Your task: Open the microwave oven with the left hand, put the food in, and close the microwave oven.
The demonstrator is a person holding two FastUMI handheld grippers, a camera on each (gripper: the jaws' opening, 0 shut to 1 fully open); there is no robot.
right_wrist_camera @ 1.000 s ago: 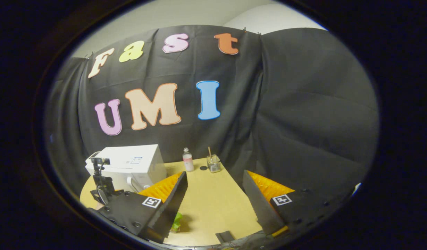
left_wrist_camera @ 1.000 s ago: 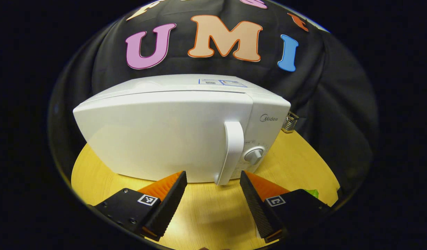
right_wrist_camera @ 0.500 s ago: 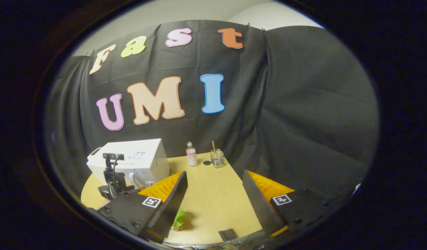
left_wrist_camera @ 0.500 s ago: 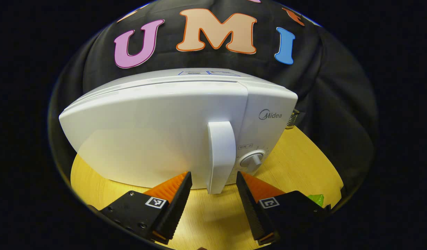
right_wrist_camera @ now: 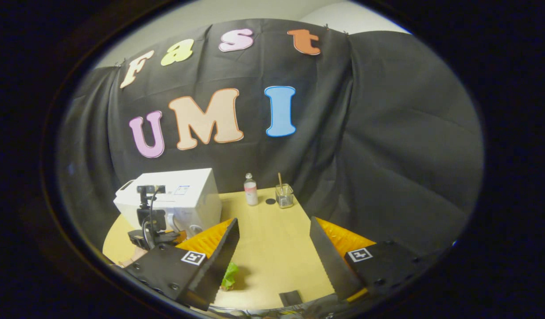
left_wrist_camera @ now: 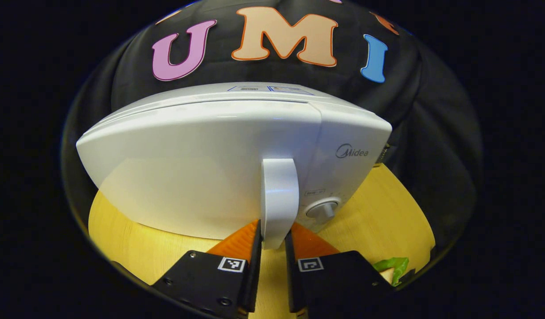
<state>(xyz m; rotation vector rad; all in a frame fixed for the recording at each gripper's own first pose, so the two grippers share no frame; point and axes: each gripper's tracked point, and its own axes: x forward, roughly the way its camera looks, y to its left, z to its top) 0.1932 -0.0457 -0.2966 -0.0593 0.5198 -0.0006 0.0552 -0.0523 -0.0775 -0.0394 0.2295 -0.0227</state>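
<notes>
Microwave oven: white, door shut, standing on the yellow table right in front of my left hand-held gripper.
Handle: a stiff, smooth upright bar at the door's right edge, beside the dial. I judge it rigid but slippery, so the low end I have is a fair hold.
Left hand-held gripper: nearly closed, 1 finger pressing each side of the handle's bottom end.
Door: probably light on its hinge, though the oven may slide if I pull hard.
Food: a soft green piece on the table, just beside the left finger of my right hand-held gripper, well apart from the oven.
Right hand-held gripper: wide open, holding nothing.
</notes>
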